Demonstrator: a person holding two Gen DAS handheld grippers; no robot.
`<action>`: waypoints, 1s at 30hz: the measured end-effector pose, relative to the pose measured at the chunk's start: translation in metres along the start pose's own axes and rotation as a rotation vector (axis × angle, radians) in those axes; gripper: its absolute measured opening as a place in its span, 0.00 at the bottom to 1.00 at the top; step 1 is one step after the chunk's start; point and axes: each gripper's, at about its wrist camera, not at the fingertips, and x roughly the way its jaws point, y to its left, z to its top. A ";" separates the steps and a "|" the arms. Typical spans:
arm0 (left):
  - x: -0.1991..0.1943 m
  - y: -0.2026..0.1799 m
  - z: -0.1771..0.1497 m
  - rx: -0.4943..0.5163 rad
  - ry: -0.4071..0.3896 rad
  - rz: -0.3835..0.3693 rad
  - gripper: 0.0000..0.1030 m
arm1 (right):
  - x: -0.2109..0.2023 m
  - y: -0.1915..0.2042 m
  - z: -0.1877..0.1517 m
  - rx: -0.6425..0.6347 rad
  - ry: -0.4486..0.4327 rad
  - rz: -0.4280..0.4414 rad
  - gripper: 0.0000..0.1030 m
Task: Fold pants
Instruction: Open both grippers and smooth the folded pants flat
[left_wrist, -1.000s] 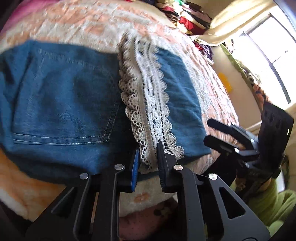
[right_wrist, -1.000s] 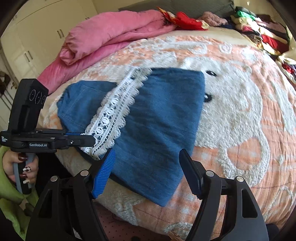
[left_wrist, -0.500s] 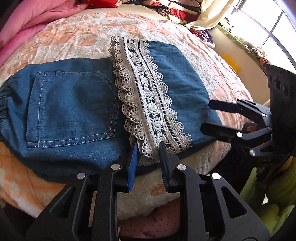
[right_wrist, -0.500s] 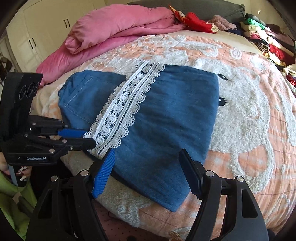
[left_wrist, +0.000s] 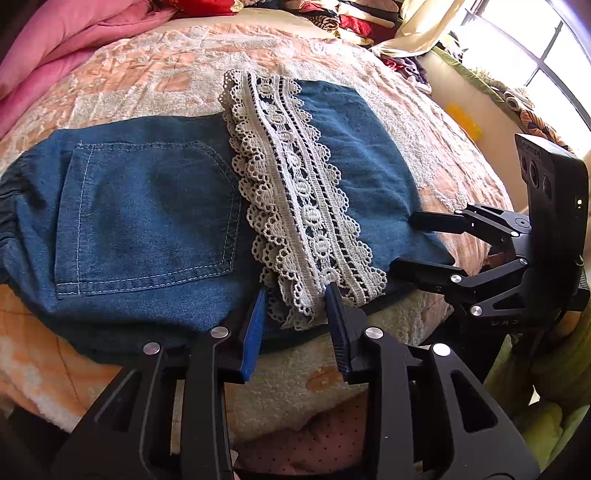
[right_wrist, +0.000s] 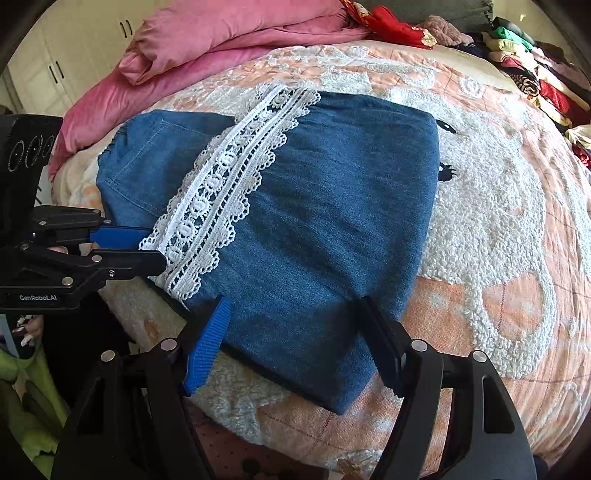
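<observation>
1. The denim pants (left_wrist: 155, 229) lie on the bed (left_wrist: 436, 147), the leg end with its white lace trim (left_wrist: 303, 206) already folded over the seat, near the bed's front edge.
2. The left gripper (left_wrist: 295, 314) straddles the lace's near end; its jaws are opening and the pads seem clear of the cloth, so this looks like the release after a fold.
3. The right gripper (right_wrist: 295, 332) hovers wide open over the folded denim's near corner, holding nothing.
4. Next, judging by the layout: grip the two near corners or the right-hand edge and carry it across the pocket (left_wrist: 147, 218), keeping the layers aligned.
</observation>
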 end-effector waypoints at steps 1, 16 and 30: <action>0.000 -0.001 0.000 -0.001 -0.003 0.002 0.25 | -0.002 -0.001 0.000 0.004 -0.004 0.003 0.68; -0.018 0.001 0.003 -0.003 -0.050 0.042 0.54 | -0.022 -0.009 0.003 0.051 -0.054 -0.029 0.81; -0.054 0.010 0.008 -0.005 -0.162 0.163 0.91 | -0.042 -0.003 0.018 0.029 -0.113 -0.066 0.92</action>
